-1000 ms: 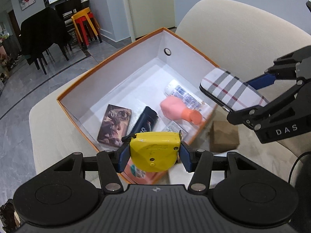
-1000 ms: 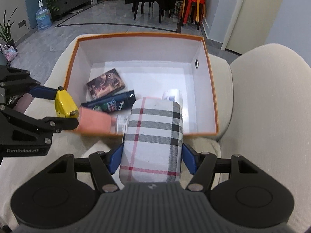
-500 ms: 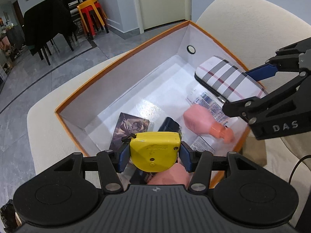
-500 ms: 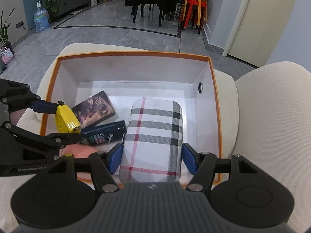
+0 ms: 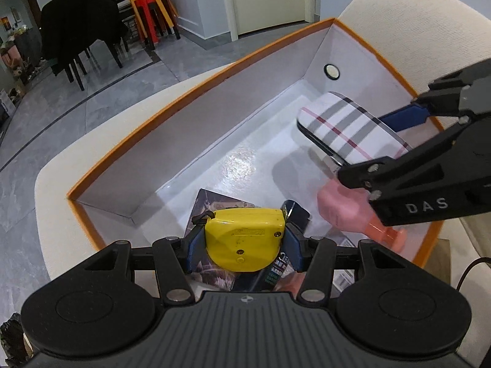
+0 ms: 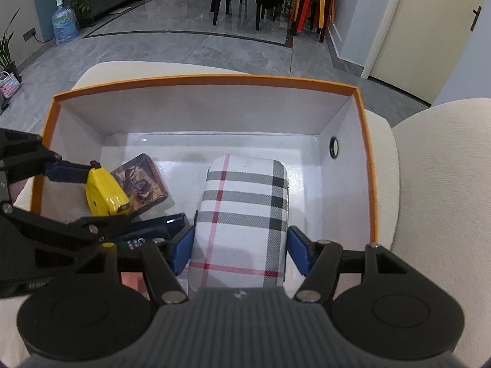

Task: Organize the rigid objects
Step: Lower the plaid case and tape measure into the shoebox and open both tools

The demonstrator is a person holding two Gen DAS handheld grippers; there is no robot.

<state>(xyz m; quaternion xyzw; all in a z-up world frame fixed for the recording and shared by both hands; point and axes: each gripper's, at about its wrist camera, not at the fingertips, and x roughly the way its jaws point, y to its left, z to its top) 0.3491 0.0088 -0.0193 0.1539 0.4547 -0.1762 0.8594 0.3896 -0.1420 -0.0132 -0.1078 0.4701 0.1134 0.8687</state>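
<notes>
Over the last second the left tongs, clenched on the yellow tape measure, have crossed the orange box's near rim to hang above its contents, while the right tongs, grasping the plaid case, have likewise advanced inside, so both drops look imminent.

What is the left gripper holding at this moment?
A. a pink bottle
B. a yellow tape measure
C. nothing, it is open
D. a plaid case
B: the left gripper is shut on the yellow tape measure, held over the orange box, while the plaid case sits in the right gripper and the pink bottle lies in the box.
</notes>
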